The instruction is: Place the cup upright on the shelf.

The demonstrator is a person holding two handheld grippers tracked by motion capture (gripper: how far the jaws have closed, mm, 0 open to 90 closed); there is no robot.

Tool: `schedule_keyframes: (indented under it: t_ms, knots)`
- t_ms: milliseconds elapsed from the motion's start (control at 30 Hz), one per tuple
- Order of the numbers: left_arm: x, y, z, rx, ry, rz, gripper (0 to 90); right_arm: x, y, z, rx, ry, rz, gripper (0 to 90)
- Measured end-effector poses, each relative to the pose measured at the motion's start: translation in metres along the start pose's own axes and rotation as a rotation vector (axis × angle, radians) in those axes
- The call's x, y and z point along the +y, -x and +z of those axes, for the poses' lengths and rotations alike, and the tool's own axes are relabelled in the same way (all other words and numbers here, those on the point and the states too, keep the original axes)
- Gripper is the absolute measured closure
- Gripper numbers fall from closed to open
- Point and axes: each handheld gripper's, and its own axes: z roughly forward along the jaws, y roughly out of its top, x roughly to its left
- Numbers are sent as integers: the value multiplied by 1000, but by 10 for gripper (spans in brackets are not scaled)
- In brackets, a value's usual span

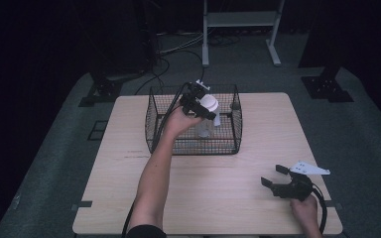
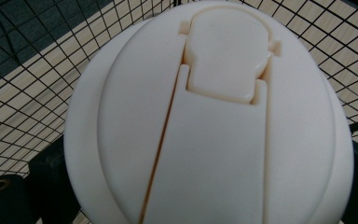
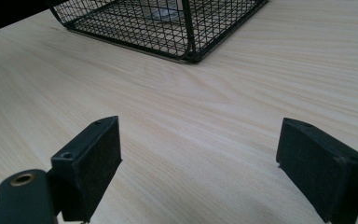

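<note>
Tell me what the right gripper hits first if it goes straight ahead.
Probably the basket: the open right gripper points across bare table toward its near corner. Depth is unclear.

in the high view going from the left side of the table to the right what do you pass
Black wire-mesh basket → left gripper closed around a clear bottle with a white cap inside that basket → right gripper, open, hovering near the light wooden table's front right corner.

one wire basket [image 1: 193, 144] is sitting on one wooden table [image 1: 228, 183], holding one white-lidded bottle [image 1: 209, 105] between the left jaws.
</note>
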Motion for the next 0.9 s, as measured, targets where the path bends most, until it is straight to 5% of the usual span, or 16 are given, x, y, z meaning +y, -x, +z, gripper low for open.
schedule_keyframes:
  t_ms: [900]
  knots:
    - [0,0,-1,0,14,-5,43,0,-1,1,-13,-7,-4,129]
